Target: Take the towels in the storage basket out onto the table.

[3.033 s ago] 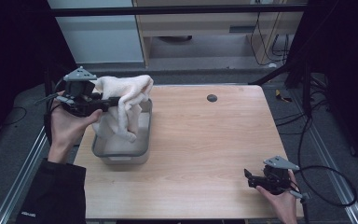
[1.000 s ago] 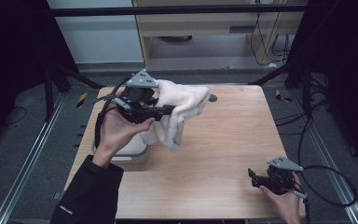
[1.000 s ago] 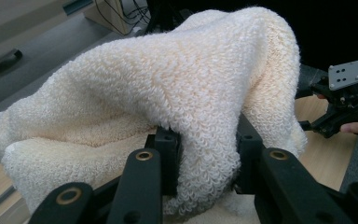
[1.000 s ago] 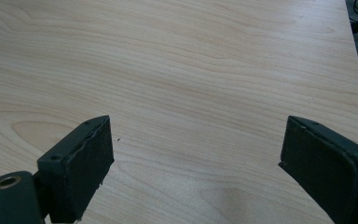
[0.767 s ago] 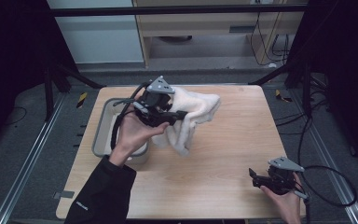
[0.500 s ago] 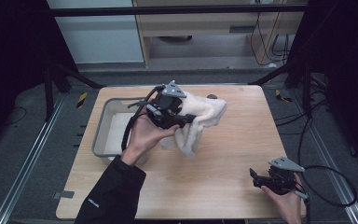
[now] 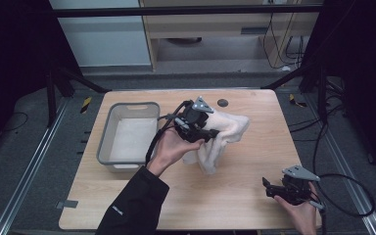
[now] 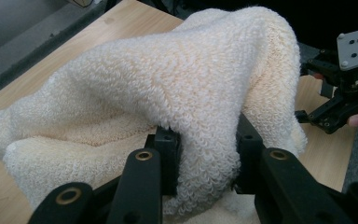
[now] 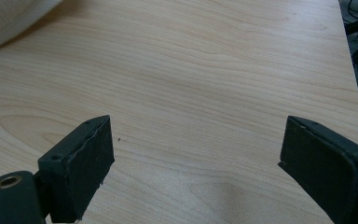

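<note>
Clamped on a thick fold of the cream towel (image 8: pixel 182 98), the left gripper (image 7: pixel 199 128) sits over the middle of the wooden table (image 7: pixel 245 196); in the left gripper view its two black jaws pinch the terry cloth between them, and the cloth bulges up and over both pads; the rest of the towel drapes away from the jaws, one end spreading on the tabletop beyond them, another lobe hanging down beside the holding hand (image 7: pixel 174 147) and touching the wood; seen from above, the grey bin (image 7: pixel 108 147) stands just beside that hand, on the side away from the towel, with a pale lining lying flat in its bottom; a small dark round mark (image 7: pixel 222 103) lies on the table past the towel, near the far edge.

Well apart from all this, the right gripper (image 7: pixel 274 190) rests low near the table's near right corner; its jaws stand wide apart with nothing between them; in the right gripper view bare wood lies under and ahead of them, and a corner of the towel shows far off at the upper left.
</note>
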{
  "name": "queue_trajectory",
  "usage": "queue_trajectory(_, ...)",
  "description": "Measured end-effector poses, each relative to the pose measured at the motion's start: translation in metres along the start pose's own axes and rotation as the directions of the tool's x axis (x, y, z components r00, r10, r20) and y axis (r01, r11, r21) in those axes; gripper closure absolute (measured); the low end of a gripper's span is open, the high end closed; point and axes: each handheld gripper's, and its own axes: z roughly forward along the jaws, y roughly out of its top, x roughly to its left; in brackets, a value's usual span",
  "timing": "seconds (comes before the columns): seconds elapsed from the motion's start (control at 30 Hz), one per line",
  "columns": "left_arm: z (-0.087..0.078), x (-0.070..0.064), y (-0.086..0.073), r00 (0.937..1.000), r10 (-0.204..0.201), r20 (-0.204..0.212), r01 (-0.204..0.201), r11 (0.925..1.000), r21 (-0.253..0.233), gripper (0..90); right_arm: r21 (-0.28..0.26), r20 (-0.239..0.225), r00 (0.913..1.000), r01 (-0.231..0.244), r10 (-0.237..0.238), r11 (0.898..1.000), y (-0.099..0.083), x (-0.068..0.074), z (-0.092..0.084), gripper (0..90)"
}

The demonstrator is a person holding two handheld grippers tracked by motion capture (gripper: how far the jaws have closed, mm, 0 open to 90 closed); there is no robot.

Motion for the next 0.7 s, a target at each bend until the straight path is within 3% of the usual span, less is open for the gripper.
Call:
queue_trajectory(0.4,0.035,-0.003,-0.011,0.9999,-0.005,0.016,0.005,0.9996,0.028,69.0,-0.002,-0.001,1.0,0.008,-0.008,1.0,-0.001,0.0,0.0,9.4)
queue_trajectory(0.7,0.067,0.001,-0.03,0.9995,-0.03,0.01,0.029,0.9966,0.077,68.5,0.003,-0.005,1.0,0.003,-0.003,1.0,-0.002,0.0,0.001,9.3)
